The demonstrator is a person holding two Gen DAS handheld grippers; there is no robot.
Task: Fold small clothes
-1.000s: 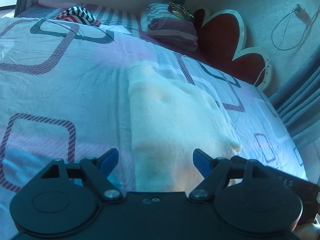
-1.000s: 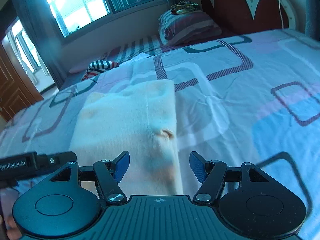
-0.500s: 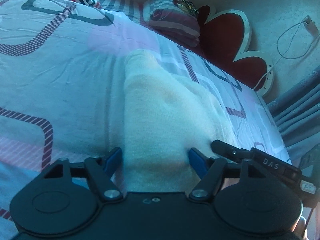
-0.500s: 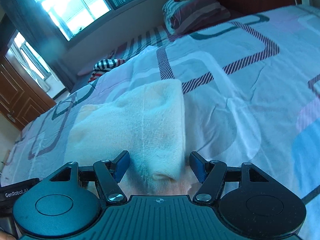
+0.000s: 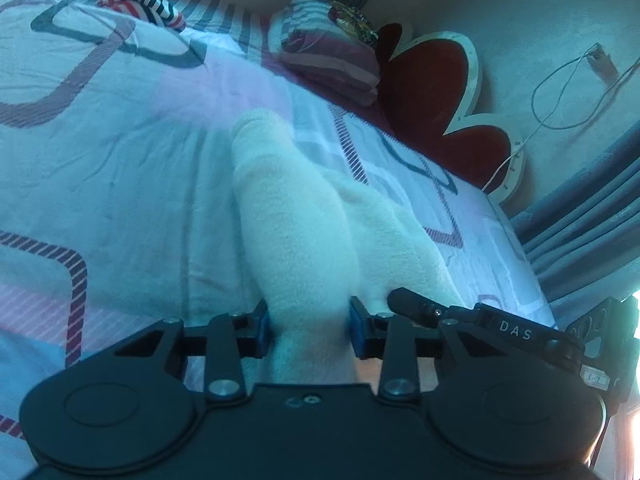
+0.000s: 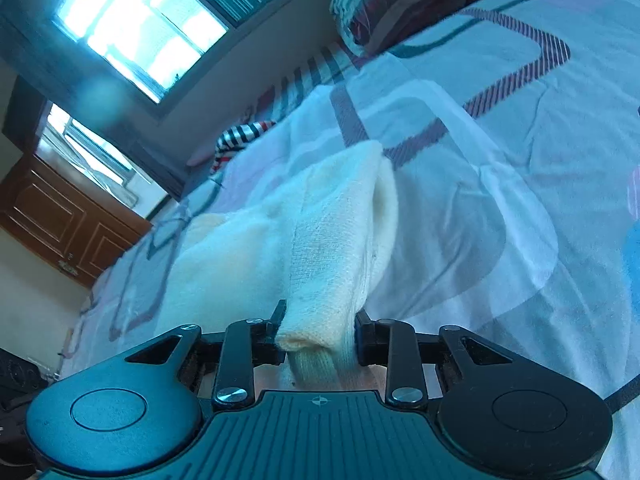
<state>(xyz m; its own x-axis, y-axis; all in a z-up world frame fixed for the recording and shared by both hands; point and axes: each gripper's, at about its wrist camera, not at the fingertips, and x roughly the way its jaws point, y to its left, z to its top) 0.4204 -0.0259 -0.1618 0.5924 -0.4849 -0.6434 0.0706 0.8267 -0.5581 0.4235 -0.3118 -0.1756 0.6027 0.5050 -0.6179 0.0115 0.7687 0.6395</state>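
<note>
A cream fleece garment (image 5: 292, 216) lies lengthwise on the patterned bed sheet (image 5: 112, 168). My left gripper (image 5: 308, 326) is shut on the garment's near left corner, the cloth bunched between its blue pads. My right gripper (image 6: 320, 338) is shut on the near right corner of the same garment (image 6: 332, 240), which rises from the sheet (image 6: 520, 184) into the jaws. The right gripper's finger (image 5: 416, 304) shows just to the right in the left wrist view.
A striped red, white and black cloth (image 5: 148, 0) lies at the far side of the bed. A folded striped quilt (image 5: 332, 60) sits by the red heart-shaped headboard (image 5: 436, 92). Curtains (image 5: 592, 216) hang right. A window (image 6: 144, 32) and wooden door (image 6: 68, 224) lie left.
Both grippers moved forward over the garment's near edge and closed from open onto its two near corners. The near edge has lifted and bunched into the jaws.
</note>
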